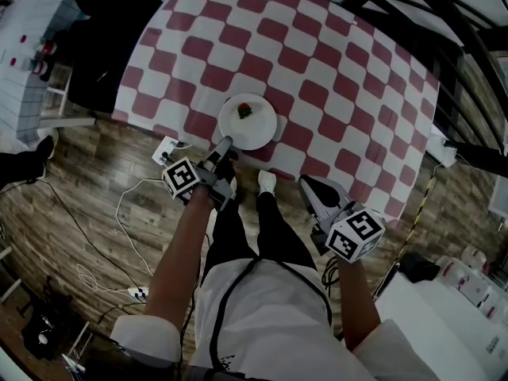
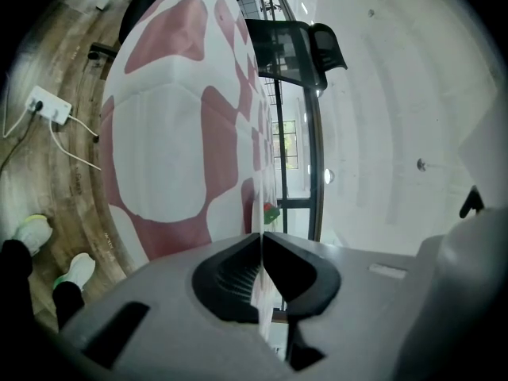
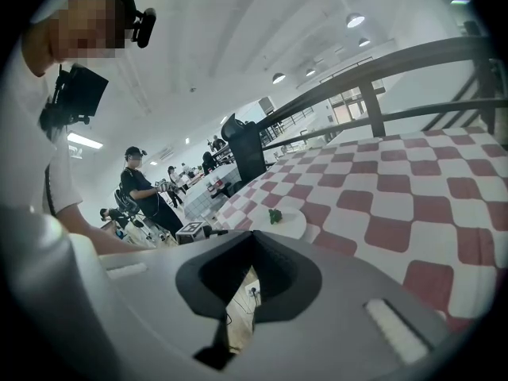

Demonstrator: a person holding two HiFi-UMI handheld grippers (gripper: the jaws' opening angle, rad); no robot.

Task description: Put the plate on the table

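From the head view we look down on one table (image 1: 341, 70) under a red-and-white check cloth. One white plate (image 1: 258, 129) lies at its 6 o'clock edge. One small green-and-red bit of food (image 1: 245, 110) sits near the plate's middle.

We count two grippers, each with one marker cube. The left gripper (image 1: 225, 143) meets the plate's rim at 7 o'clock. The right gripper (image 1: 308, 184) hangs over the wood floor (image 1: 87, 213) at the plate's 4 o'clock, well apart from it.

Only the left gripper view shows the grip. Its jaws are closed on the plate's thin rim, which we see edge-on running between the pads, with the food just beyond. That view alone also gives us two shoes (image 2: 79, 268) at 8 o'clock, one white power strip (image 2: 48, 105) at 10 o'clock and one black chair (image 2: 290, 50) at 12 o'clock.

Only the right gripper view shows the plate from the side, lying low on the cloth at the table's near edge. We cannot tell whether it rests fully on the cloth. At 9 o'clock this view shows at least three people (image 3: 143, 193) in the room behind. The right jaws meet at their tips and hold nothing, and floor shows through the slit below them.
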